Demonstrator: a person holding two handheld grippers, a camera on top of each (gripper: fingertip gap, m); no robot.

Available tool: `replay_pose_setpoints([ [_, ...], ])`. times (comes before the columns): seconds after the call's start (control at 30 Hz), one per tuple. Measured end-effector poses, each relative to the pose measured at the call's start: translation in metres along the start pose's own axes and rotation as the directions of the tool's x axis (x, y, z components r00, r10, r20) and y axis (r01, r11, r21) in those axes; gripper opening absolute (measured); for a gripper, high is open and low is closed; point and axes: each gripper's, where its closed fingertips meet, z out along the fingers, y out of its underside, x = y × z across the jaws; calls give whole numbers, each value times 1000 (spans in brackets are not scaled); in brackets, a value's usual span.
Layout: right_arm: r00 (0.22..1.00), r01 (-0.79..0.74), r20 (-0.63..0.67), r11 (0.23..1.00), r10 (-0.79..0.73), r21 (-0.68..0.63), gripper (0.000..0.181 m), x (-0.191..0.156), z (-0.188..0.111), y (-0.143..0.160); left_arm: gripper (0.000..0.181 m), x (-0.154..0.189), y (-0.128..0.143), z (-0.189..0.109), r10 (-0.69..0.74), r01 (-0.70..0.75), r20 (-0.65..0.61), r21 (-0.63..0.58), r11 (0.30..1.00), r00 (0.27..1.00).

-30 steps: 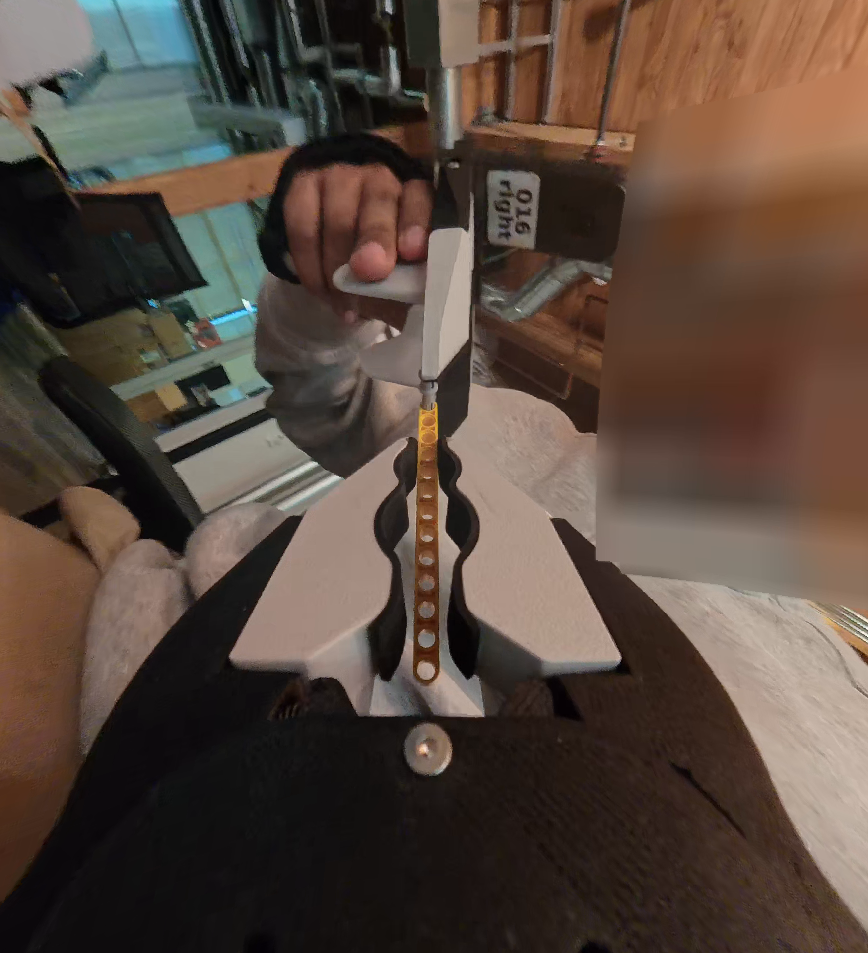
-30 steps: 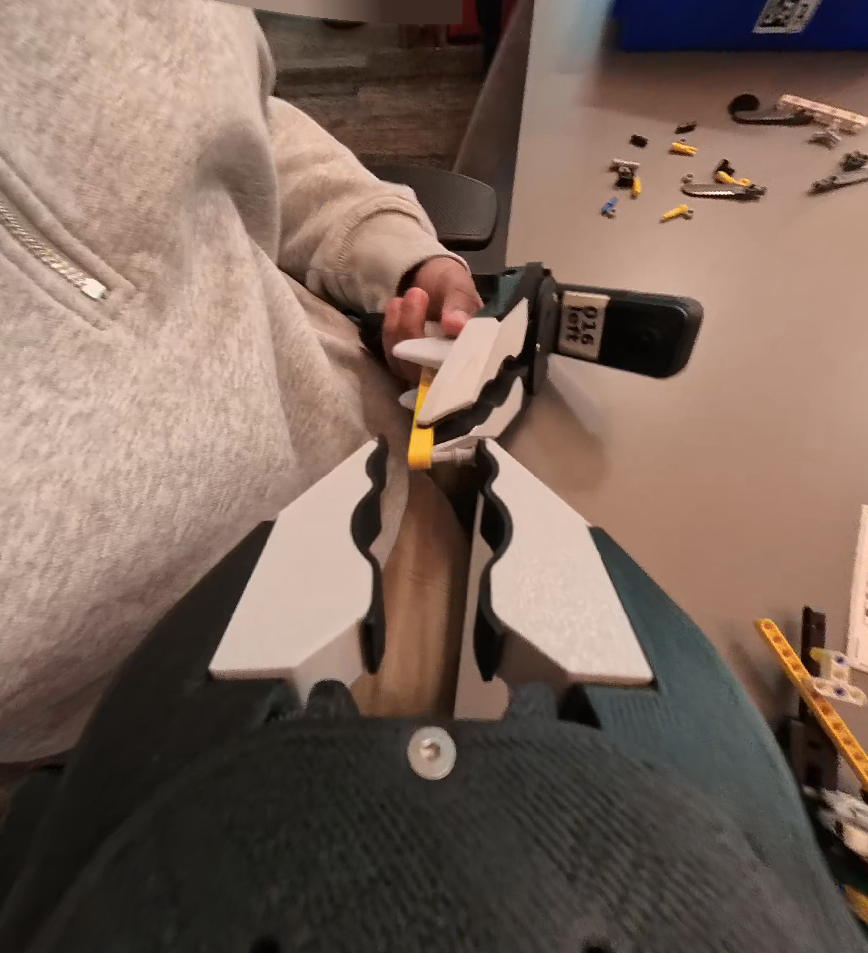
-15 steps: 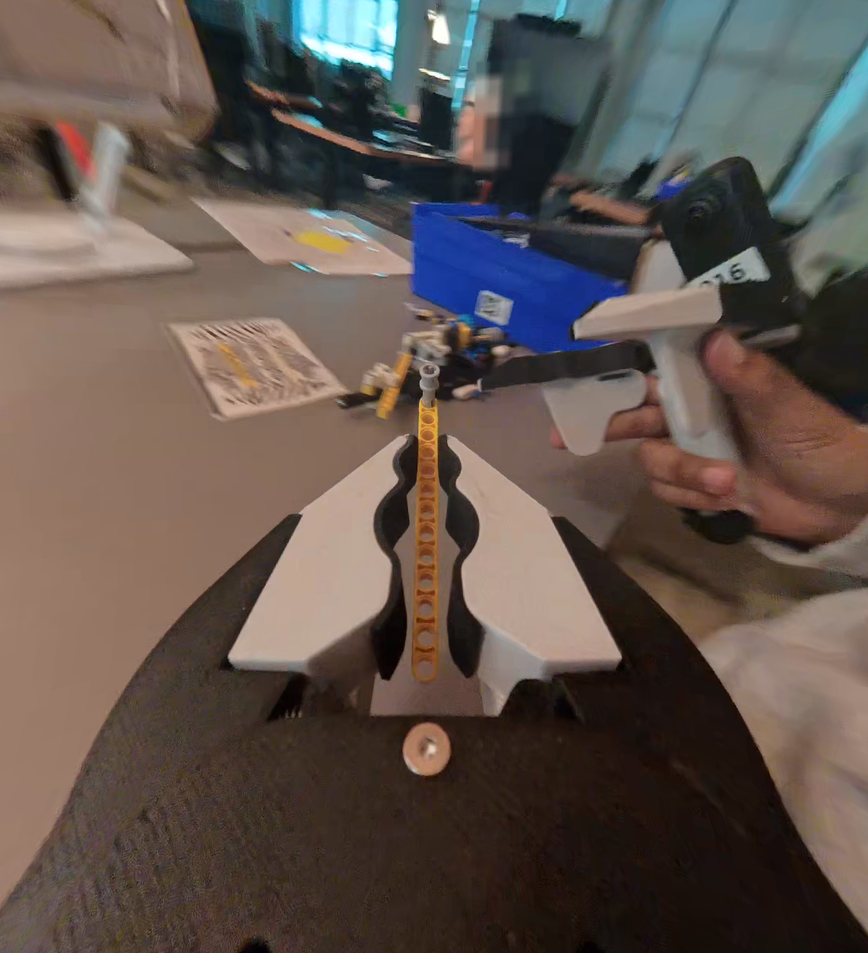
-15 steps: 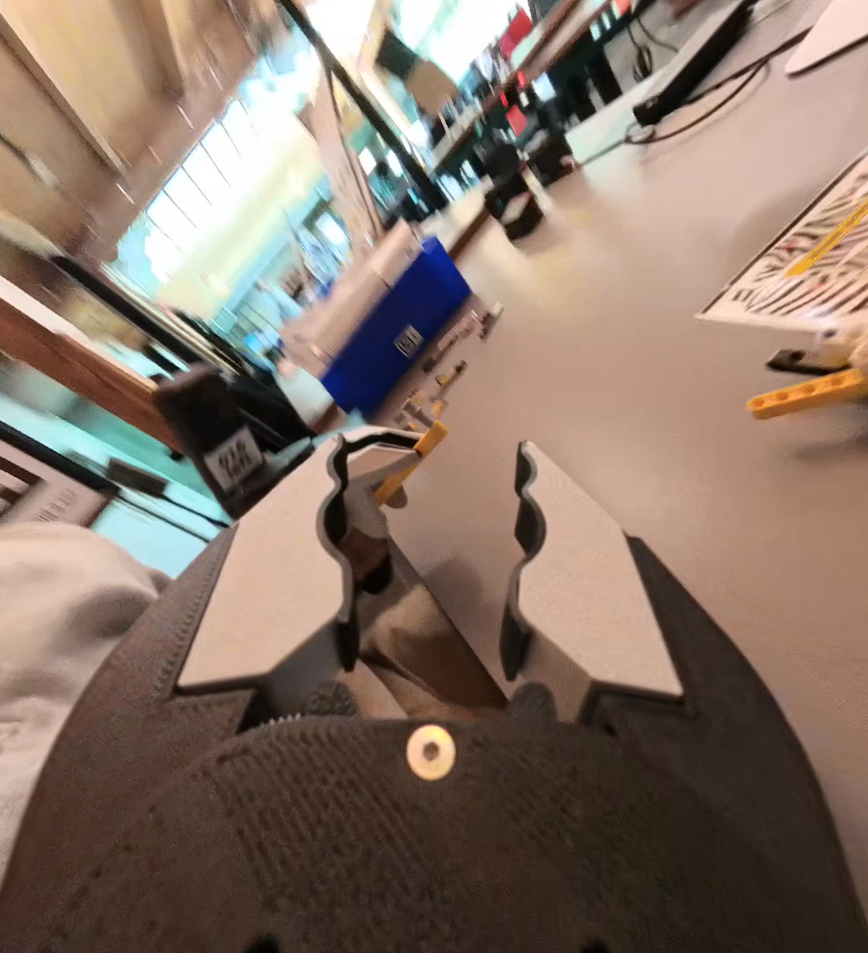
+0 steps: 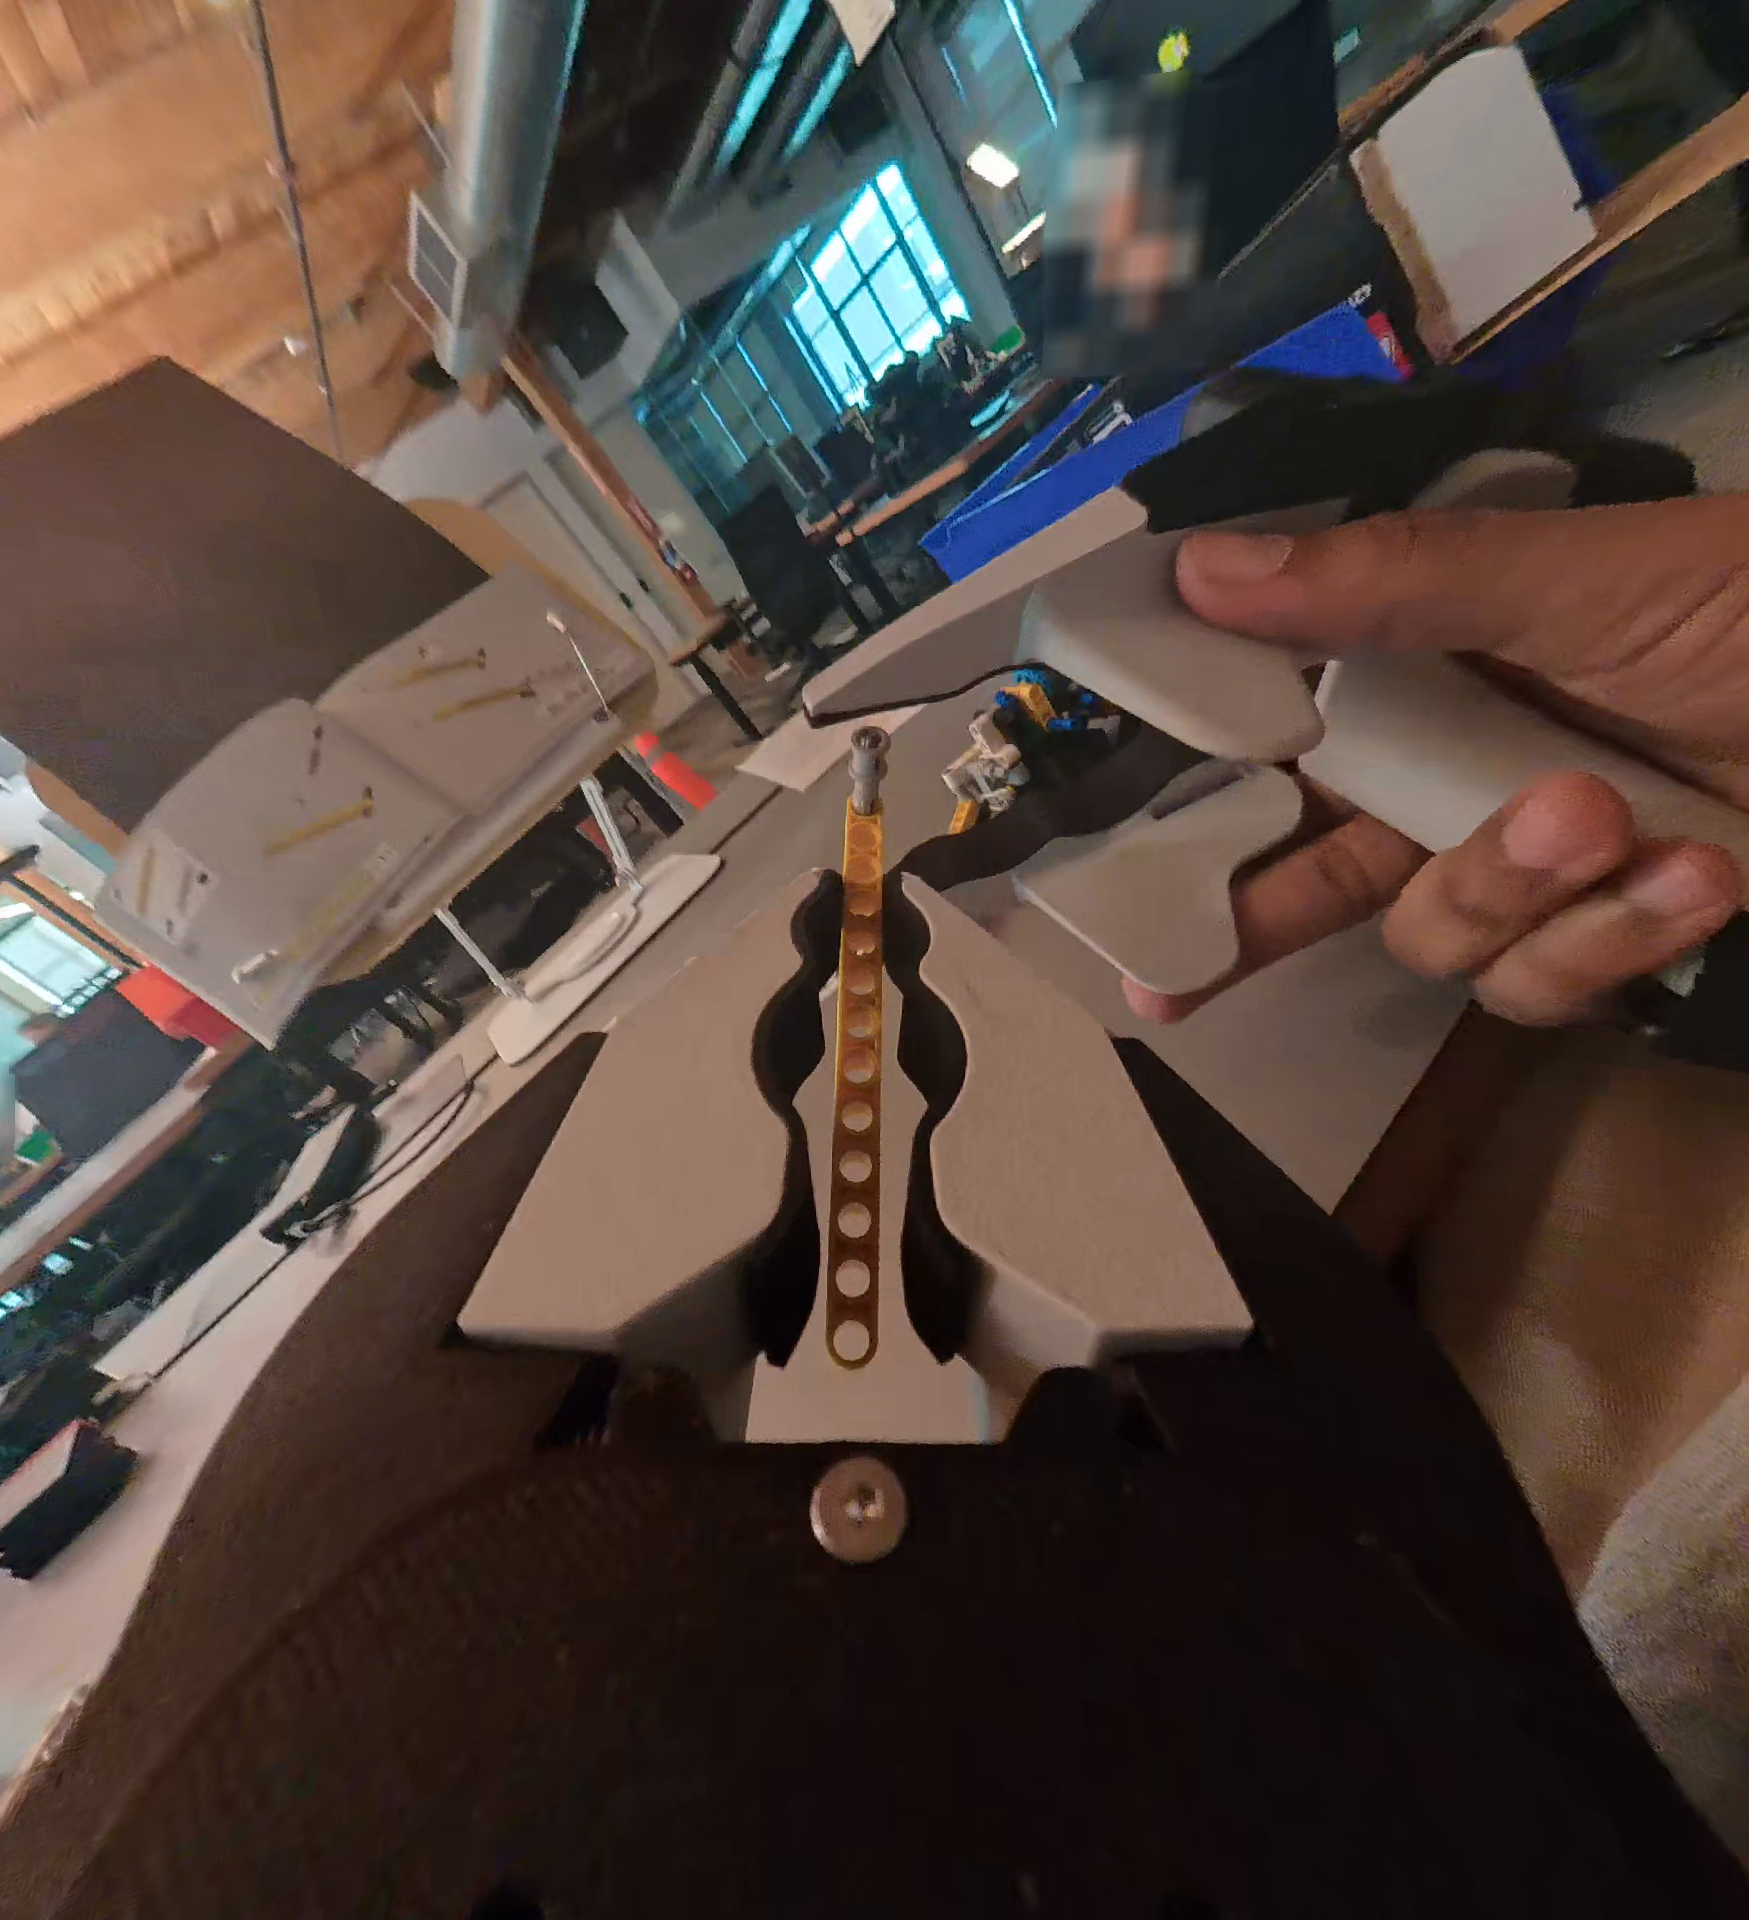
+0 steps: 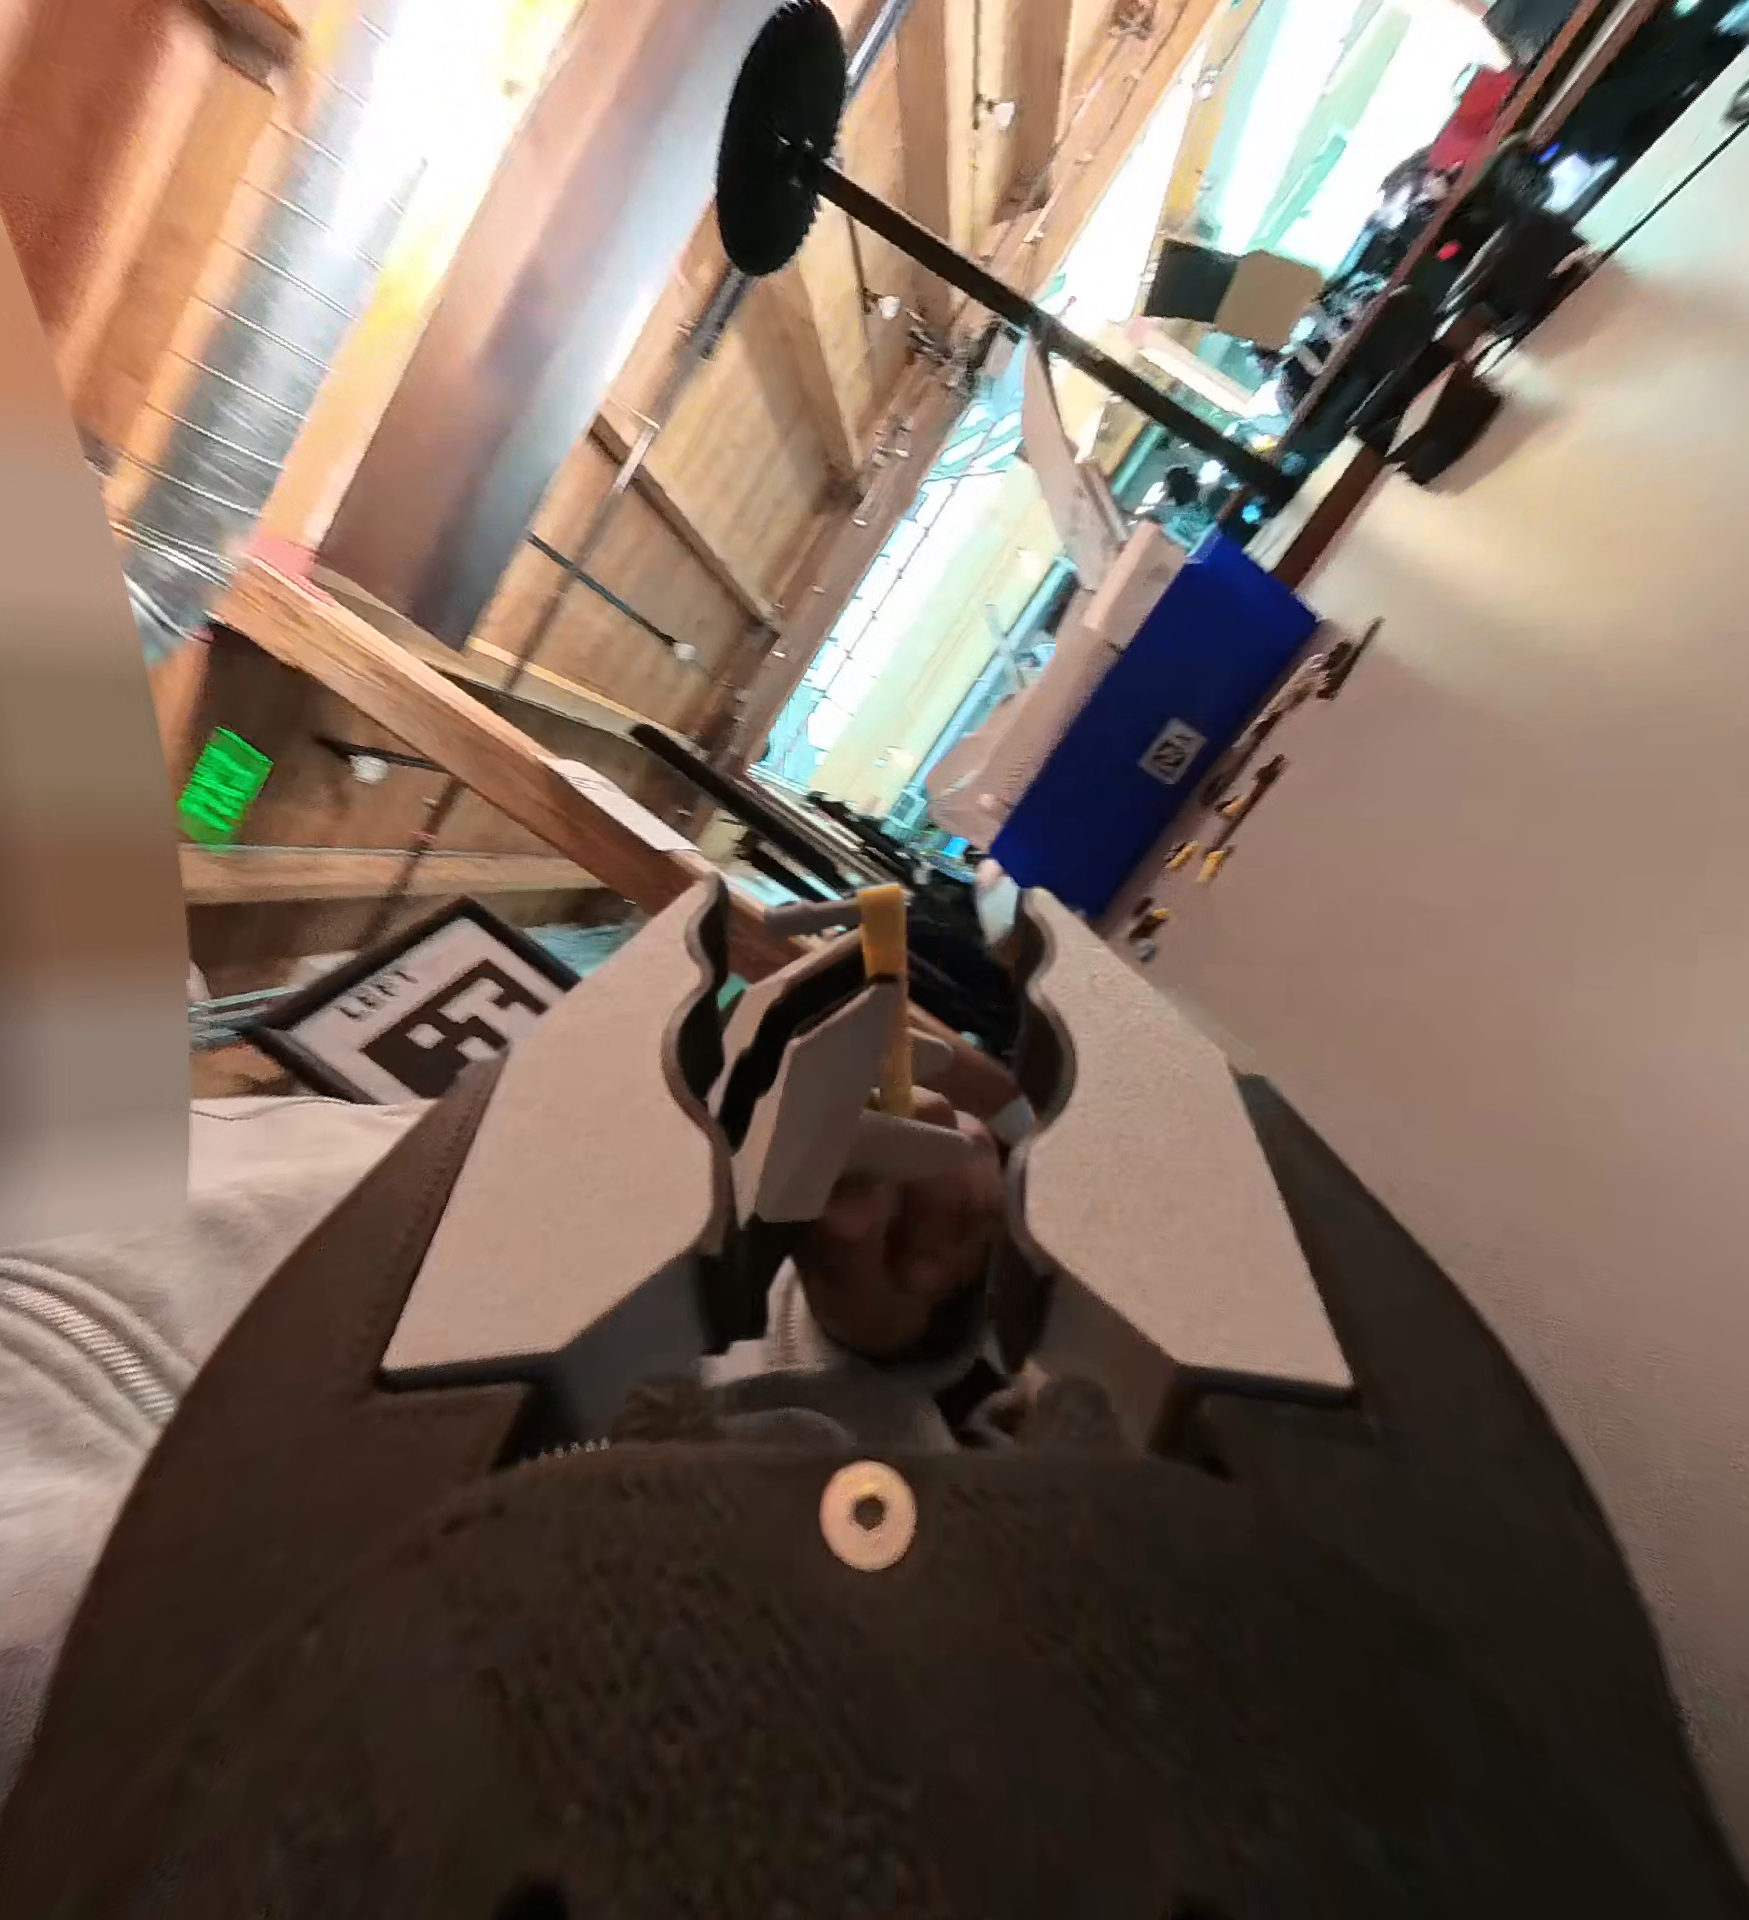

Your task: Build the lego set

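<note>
L gripper [image 5: 862, 904]: clamped on yellow beam [image 5: 857, 1122] w/ grey pin [image 5: 866, 764] at tip; R gripper [image 6: 865, 935]: jaws apart, empty

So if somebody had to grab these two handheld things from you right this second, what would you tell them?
Left claw: shut on the yellow holed beam, held lengthwise, with a grey pin in its far end.
Right claw: open and empty, pointed at the left one.
The partly built model sits on the grey table near the blue bin; loose pieces lie by the bin.
Done: pin fitted.
Left: join the beam to the model, probably.
</note>
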Motion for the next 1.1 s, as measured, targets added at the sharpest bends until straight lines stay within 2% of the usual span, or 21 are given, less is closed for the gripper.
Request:
replay_pose_setpoints([
  [0.17, 996, -60, 69, 998, 62, -21, 45, -4, 7, 13, 6, -2, -3, -1, 28, -28, 30, 14, 999, 999],
  [0.3, 989, -49, 144, 998, 44, 33, 29, -16, 8, 7, 6, 1, -4, -2, 42, -43, 42, 22, 999, 998],
  [0.47, 991, -46, 127, 999, 42, 27, 26, -14, 9, 6, 6, 1, -3, -1, 39, -40, 51, 23, 999, 998],
  [0.7, 988, 140, 58, 990, -140, 15, 24, -20, 8, 6, 6, 1, -10, -2, 44, -48, 81, 51, 998, 996],
  [0.83, 984, 175, 45, 985, -175, 16, 24, -21, 7, 6, 6, 1, -12, -1, 16, -21, 76, 61, 998, 997],
  [0.9, 979, 200, 50, 980, -200, 5, 24, -22, 6, 5, 6, 3, -13, -1, -58, 54, 43, 85, 995, 997],
  [0.97, 967, 251, 44, 968, -252, 9, 25, -25, 1, -1, 3, 6, -20, -5, -193, 199, -57, 127, 972, 980],
  [1.03, 953, 299, 37, 954, -300, 24, 25, -29, -8, -13, 8, 5, -29, -11, -348, 375, -184, 144, 916, 919],
  [1.1, 942, 333, 43, 943, -333, 14, 24, -32, -19, -21, 29, 2, -31, -12, -483, 529, -296, 96, 843, 824],
])
